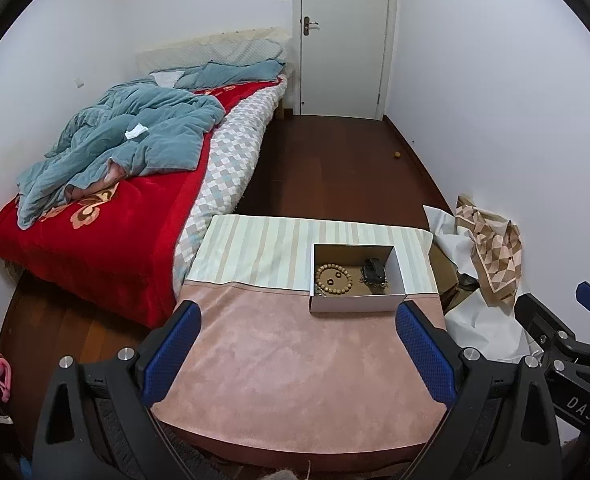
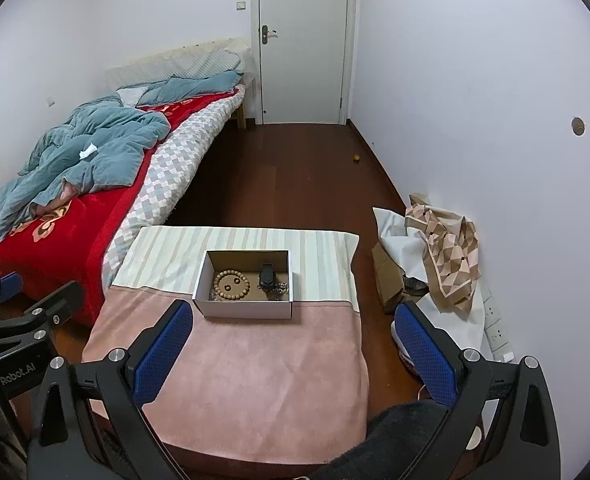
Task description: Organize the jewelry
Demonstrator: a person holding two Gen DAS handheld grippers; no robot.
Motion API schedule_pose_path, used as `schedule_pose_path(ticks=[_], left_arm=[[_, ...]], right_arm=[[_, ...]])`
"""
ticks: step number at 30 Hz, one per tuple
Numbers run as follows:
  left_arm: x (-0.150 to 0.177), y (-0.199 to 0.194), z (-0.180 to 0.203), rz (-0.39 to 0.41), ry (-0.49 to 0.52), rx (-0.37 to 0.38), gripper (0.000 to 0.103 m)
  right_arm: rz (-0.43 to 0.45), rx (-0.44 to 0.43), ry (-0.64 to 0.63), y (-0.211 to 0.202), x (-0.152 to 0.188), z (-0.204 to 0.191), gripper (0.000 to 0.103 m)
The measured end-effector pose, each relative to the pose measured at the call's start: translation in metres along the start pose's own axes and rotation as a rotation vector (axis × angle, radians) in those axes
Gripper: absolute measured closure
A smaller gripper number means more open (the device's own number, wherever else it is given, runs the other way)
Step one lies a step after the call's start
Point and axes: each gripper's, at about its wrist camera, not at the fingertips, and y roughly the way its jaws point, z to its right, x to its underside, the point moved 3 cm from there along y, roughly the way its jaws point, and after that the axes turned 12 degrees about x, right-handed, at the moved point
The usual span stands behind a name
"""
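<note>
Left claw (image 1: 297,350) spread wide, gripping nothing, blue pads (image 1: 173,350) hovering above the pink near end of the desk (image 1: 295,380). Right claw (image 2: 293,350) likewise gaping wide and empty-handed, left pad over the pink cover, right pad out past the desk's right edge over the floor. Each claw visible at the edge of the other's view, well apart.

Open white box (image 1: 357,304) (image 2: 245,310) standing on the desk where the striped cloth (image 1: 255,256) meets the pink cover, beyond both claws and touched by neither. Inside, on the brown bottom: a bead bracelet (image 1: 334,279) (image 2: 231,285) at left, two small dark rings (image 1: 334,278) lying within its loop; a dark blocky item (image 1: 374,270) (image 2: 266,274) at right, possibly a watch or clip, too small to tell; some thin chain-like bits beside it. Nothing of the jewelry seen outside the box.

Bed (image 1: 107,208) left of the desk.
</note>
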Motion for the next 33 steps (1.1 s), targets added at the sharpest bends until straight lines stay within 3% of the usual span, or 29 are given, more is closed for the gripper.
schedule_pose_path(ticks=[10, 33], left_arm=[[-0.01, 0.016, 0.001, -0.027, 0.005, -0.007, 0.0], [-0.038, 0.089, -0.006, -0.131, 0.004, -0.051, 0.0]], right_arm=[[-0.026, 0.005, 0.016, 0.012, -0.007, 0.005, 0.0], [-0.121, 0.063, 0.003, 0.102, -0.039, -0.01, 0.0]])
